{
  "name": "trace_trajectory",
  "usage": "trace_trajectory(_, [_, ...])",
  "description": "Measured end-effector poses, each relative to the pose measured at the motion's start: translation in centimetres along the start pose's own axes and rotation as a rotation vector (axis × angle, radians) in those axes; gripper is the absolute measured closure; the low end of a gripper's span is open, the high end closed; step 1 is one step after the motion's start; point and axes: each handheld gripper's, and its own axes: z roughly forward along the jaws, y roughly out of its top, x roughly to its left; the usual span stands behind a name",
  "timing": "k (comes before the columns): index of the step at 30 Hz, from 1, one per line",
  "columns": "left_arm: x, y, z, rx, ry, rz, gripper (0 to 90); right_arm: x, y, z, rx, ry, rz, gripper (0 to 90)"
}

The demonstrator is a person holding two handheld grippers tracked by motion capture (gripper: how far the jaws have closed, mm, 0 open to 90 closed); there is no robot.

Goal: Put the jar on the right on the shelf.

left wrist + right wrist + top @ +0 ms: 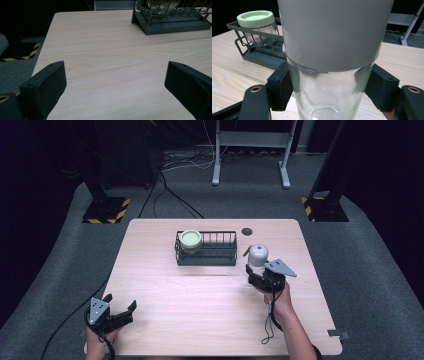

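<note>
While the grey-capped glass jar [332, 75] stood upright above the surface [200, 315], just right of the wire basket [206, 256], the right tool [264, 276] was clamped on its clear body below the cap. A green-lidded jar [191, 240] sat in the basket's left end. Near the surface's front left corner, the left tool [120, 310] rested with jaws apart, holding nothing

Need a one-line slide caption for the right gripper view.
Right tongs clamp a clear glass jar below its grey lid; a green-lidded jar sits in the wire basket behind.
</note>
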Motion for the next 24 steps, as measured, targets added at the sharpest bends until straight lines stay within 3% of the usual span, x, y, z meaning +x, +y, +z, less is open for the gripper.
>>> trace_trajectory(14, [0.0, 0.0, 0.0, -0.001, -0.002, 0.0, 3.9, 1.0, 2.0, 1.0, -0.018, 0.016, -0.011, 29.0])
trace_trajectory(24, [0.0, 0.0, 0.0, -0.003, 0.002, -0.006, 4.1, 1.1, 3.5, 1.4, -0.023, 0.021, -0.019, 29.0])
